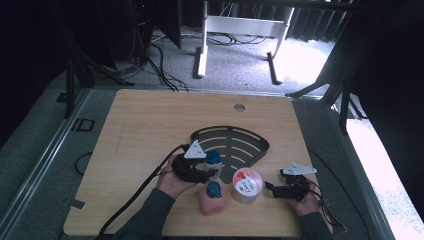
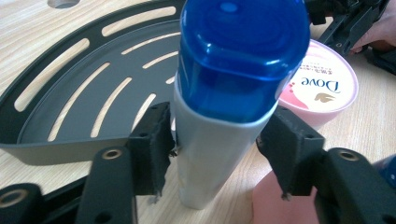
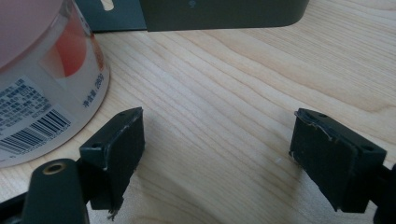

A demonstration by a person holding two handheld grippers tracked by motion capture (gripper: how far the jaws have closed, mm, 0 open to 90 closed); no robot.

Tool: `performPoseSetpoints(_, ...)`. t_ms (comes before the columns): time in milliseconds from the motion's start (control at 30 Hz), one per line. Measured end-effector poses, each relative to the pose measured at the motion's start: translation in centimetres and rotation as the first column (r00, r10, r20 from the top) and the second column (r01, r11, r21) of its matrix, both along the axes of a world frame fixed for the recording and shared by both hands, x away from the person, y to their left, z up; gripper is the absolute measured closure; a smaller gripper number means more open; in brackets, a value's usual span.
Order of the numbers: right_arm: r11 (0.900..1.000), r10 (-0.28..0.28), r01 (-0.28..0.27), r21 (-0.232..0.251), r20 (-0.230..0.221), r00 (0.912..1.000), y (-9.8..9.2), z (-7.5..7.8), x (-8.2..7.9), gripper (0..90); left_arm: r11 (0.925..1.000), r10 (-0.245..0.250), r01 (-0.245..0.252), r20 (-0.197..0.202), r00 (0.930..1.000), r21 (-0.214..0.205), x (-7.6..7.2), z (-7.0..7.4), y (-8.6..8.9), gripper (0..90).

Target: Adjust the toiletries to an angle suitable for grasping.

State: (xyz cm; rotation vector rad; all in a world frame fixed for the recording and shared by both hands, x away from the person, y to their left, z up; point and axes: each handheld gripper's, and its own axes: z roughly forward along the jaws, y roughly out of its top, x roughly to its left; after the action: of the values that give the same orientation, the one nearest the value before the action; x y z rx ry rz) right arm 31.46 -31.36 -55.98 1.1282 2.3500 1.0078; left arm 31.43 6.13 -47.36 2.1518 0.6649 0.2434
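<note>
A white tube [image 2: 210, 158] with a blue cap [image 2: 243, 51] stands upright on the table just in front of the black slotted corner rack [image 2: 56, 135]. My left gripper [image 2: 217, 149] is shut on the tube, its pads [image 2: 152, 140] pressing on both sides below the cap. From above, the tube [image 1: 213, 160] shows in that gripper [image 1: 212, 172] at the rack's [image 1: 235, 142] near edge. My right gripper [image 3: 217, 154] rests low over bare wood with its jaws open and nothing between them, just right of a pink Dove jar [image 3: 42, 93].
The pink jar [image 1: 247, 185] stands between my two hands. A pink bottle with a teal cap [image 1: 212, 197] lies near the front edge, right below the left gripper. A round hole [image 1: 239, 107] is in the tabletop at the back.
</note>
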Motion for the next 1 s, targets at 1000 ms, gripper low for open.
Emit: performPoseSetpoints(1000, 1.0000, 0.000, 0.000, -0.001, 0.000, 1.0000, 0.0, 0.0, 0.0, 17.4, 0.9793, 0.150, -0.158, 0.072, 0.9860, 0.126, 2.5, 0.6, 3.5, 54.3)
